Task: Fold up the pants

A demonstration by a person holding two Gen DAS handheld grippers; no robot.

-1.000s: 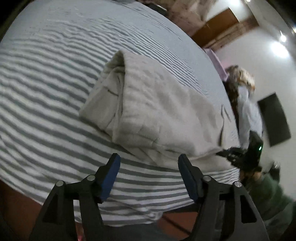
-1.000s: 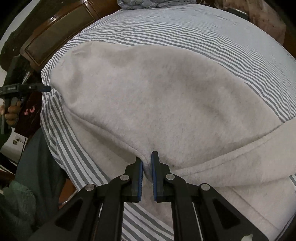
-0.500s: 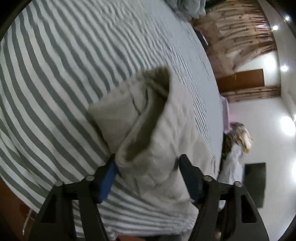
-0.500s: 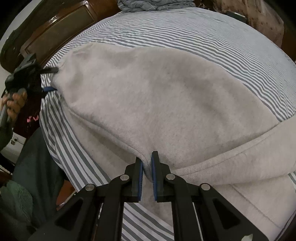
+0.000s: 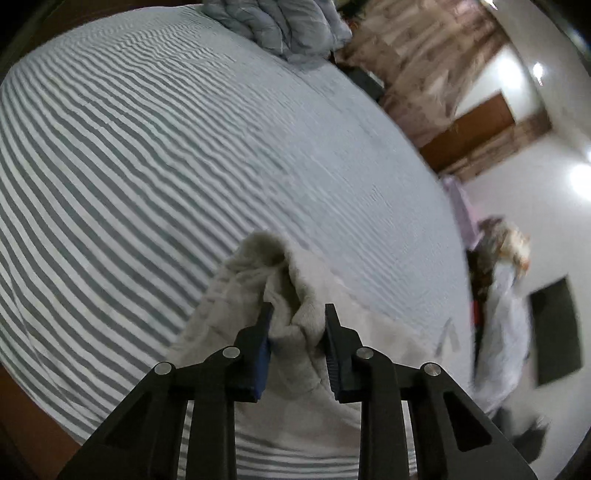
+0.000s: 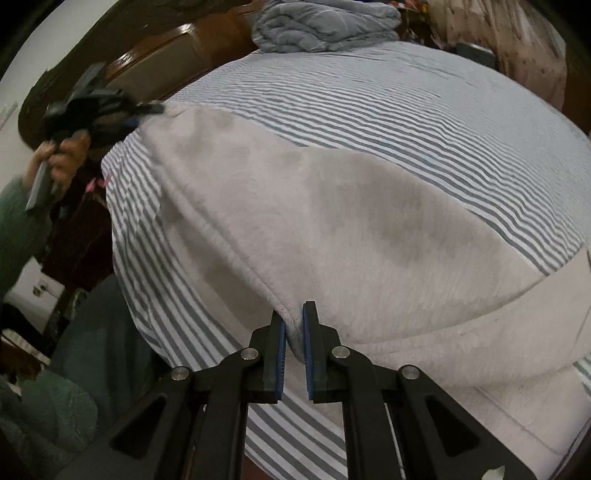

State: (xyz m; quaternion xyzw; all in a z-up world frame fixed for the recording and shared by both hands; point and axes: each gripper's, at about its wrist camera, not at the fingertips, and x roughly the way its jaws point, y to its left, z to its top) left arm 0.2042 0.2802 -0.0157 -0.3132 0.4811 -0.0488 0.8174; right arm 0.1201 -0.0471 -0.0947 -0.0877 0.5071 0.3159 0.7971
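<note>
1. Left gripper [image 5: 297, 328]: its fingers pinch a bunched corner of the pants [image 5: 280, 295], lifted just above the bed [image 5: 147, 147].
2. Right gripper [image 6: 294, 332]: its fingers sit narrow, clamped on a folded edge of the pants [image 6: 332, 229], which lie spread across the striped bed [image 6: 369, 92].
3. Progress, as a judgement: roughly midway; the cloth is already doubled over, and another fold plus smoothing seems left.
4. Count: one pair of pants, two grippers, one bed, one grey blanket [image 6: 325, 22] at the far end.

No readable text, labels or numbers.
</note>
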